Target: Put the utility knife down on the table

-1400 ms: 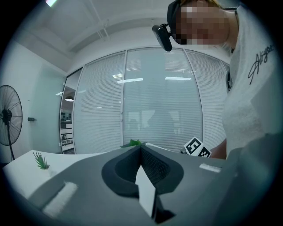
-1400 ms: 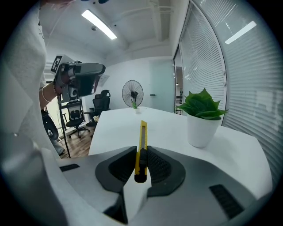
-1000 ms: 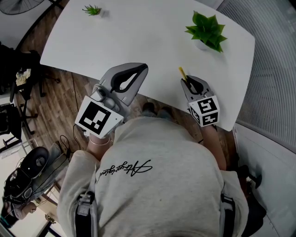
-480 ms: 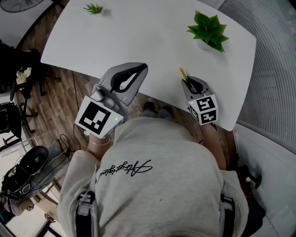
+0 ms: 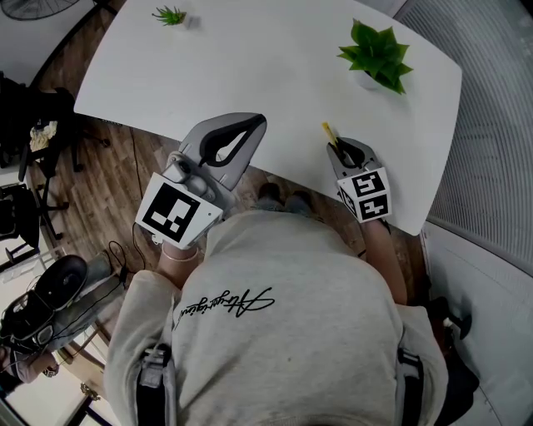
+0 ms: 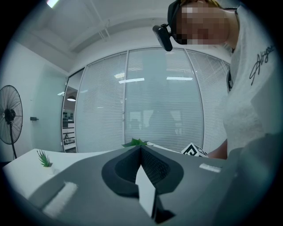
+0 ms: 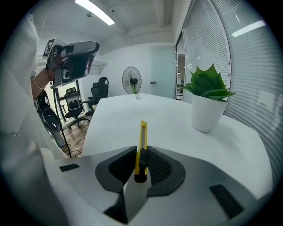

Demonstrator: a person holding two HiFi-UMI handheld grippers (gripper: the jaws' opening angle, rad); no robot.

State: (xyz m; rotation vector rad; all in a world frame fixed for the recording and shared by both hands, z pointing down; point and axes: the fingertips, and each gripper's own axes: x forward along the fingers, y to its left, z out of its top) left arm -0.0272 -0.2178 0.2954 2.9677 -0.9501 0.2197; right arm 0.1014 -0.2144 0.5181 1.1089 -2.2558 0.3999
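Note:
A slim yellow utility knife [image 7: 142,145] is clamped between the black pads of my right gripper [image 7: 140,155], its tip sticking out forward over the white table [image 7: 168,128]. In the head view the knife [image 5: 330,134] juts from the right gripper [image 5: 341,150] near the table's near edge [image 5: 283,75]. My left gripper [image 5: 246,126] is held at the left by the table's edge, jaws pressed together with nothing between them; the left gripper view shows its pads [image 6: 152,165] meeting.
A green plant in a white pot [image 5: 375,56] stands on the table to the far right, close ahead of the right gripper [image 7: 208,103]. A small plant [image 5: 169,15] sits at the far left. Office chairs [image 7: 73,110] and a fan [image 7: 131,81] stand beyond.
The right gripper's marker cube has tilted slightly; the knife stays gripped in about the same place. The left gripper has not moved.

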